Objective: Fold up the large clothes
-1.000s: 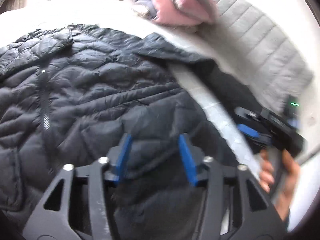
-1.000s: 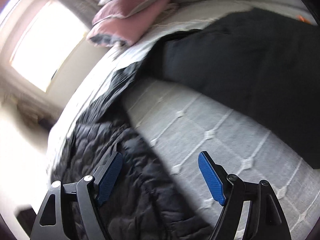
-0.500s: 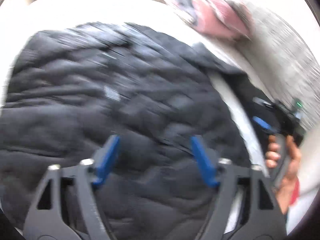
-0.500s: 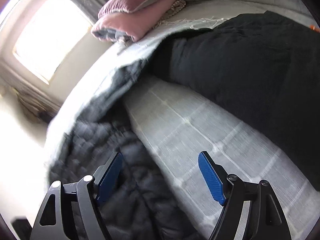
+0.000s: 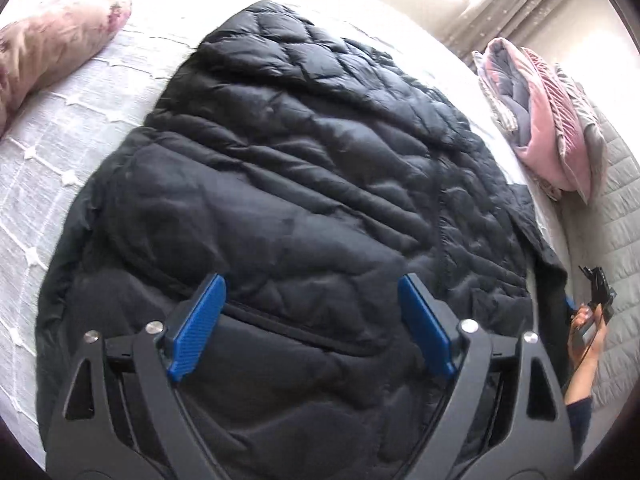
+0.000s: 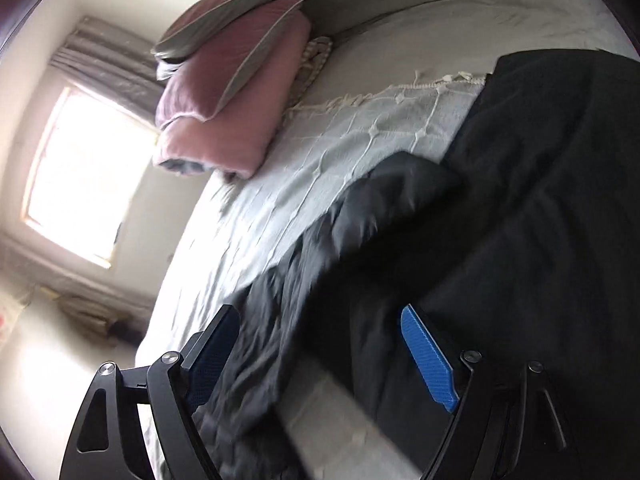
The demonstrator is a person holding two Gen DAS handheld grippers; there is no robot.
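Note:
A black quilted puffer jacket [image 5: 304, 184] lies spread out on the white bedspread [image 5: 60, 152]. My left gripper [image 5: 311, 284] hovers over its near part, open, with nothing pinched between the blue pads. In the right wrist view a rumpled edge of the jacket [image 6: 360, 216] runs up between the fingers of my right gripper [image 6: 318, 314]. Its jaws are opening and the pads press on nothing. A flat black cloth [image 6: 560, 200] fills the right side there. A person's hand [image 5: 586, 336] holding the right gripper shows at the jacket's right edge.
A folded pink and grey blanket [image 5: 548, 120] [image 6: 232, 92] sits at the head of the bed, by the grey quilted headboard [image 5: 616, 208]. A floral pillow [image 5: 52, 52] lies at the far left. A bright window [image 6: 80, 176] is beyond the bed's edge.
The left gripper's jaws spread wider as it swung across the jacket and rolled; the floral pillow came into view. The right gripper slid sideways from bare bedspread to over the dark cloth.

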